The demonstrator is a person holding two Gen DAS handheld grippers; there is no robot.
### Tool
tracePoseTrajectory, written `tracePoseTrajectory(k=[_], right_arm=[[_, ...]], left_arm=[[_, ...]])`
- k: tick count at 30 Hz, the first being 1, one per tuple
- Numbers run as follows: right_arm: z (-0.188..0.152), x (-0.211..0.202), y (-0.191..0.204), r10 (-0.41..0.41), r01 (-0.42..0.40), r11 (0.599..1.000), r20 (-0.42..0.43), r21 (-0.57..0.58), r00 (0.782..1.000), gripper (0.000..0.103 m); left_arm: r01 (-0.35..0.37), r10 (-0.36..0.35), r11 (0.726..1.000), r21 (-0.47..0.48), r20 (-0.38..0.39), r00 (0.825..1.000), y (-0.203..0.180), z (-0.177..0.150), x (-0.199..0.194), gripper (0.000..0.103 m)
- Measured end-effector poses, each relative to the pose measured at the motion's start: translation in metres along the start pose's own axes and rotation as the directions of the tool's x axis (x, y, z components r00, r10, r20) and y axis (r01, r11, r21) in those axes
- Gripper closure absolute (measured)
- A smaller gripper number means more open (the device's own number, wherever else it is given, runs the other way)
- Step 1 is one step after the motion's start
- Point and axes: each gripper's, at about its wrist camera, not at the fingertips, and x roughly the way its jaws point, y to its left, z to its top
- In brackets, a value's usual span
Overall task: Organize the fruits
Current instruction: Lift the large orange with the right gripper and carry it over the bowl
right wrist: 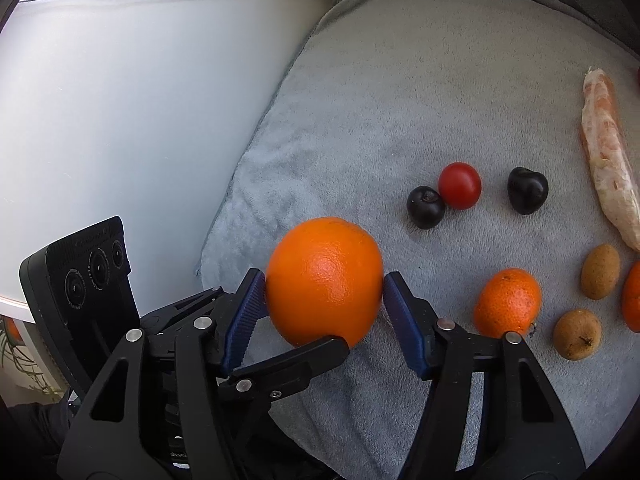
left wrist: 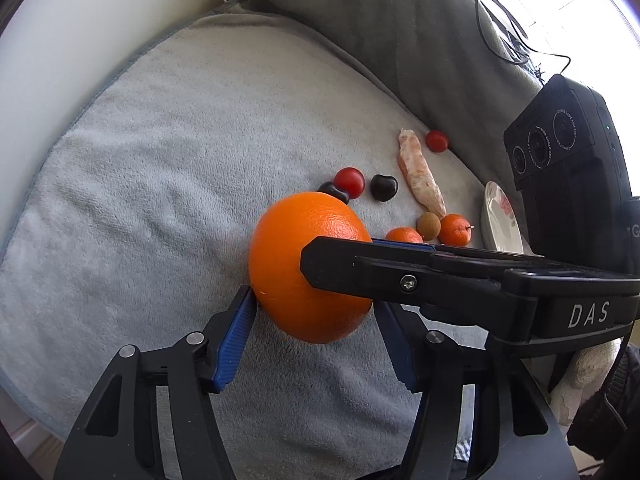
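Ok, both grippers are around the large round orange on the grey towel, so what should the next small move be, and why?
Probably open the left gripper and back it away. It and the right gripper both seem to pinch the large round orange, and the white plate lies on the right gripper's side.

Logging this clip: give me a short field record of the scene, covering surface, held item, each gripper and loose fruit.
surface: grey towel
held item: large orange
left gripper: jaws on the orange's sides
right gripper: jaws on the orange's sides
loose fruit: two dark cherries, cherry tomato, mandarin, peeled citrus segment
plate: at right edge
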Motion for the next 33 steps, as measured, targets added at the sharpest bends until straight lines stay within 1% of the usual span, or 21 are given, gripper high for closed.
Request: tracePoseTrajectory(k=[6, 10, 17, 25, 33], right_arm=[[-0.006, -0.031, -0.009, -0.004, 0.002, 1.0, 0.065, 0.031, 0.998, 0.039], [-0.014, -0.056, -0.02, -0.012, 0.004, 0.997, 0.117, 0.071, 0.993, 0.039], [-0.034, -0.101, -0.046, -0.061, 0.032, 0.989, 0.2, 0.147, 0.978, 0.039], [-0.054, -0.156, -0.085, -0.127, 0.056, 0.969, 0.287, 0.242, 0.95, 0.039], [-0.078, -0.197, -0.126, -0.2, 0.069, 0.933, 0.349, 0.353, 0.916, 0.039]], left_arm=[[0.007, -0.007, 0.998, 0.062, 0.004, 1.0, -0.027, 0.008, 0.002, 0.043], [0.021, -0.021, 0.992, 0.125, -0.001, 1.0, -0.051, 0.013, 0.008, 0.043], [0.075, -0.07, 0.975, 0.21, -0.032, 0.997, -0.094, 0.018, 0.024, 0.043], [0.147, -0.127, 0.939, 0.312, -0.084, 0.988, -0.148, 0.021, 0.047, 0.043], [0.217, -0.169, 0.892, 0.396, -0.154, 0.974, -0.205, 0.019, 0.078, 0.043]])
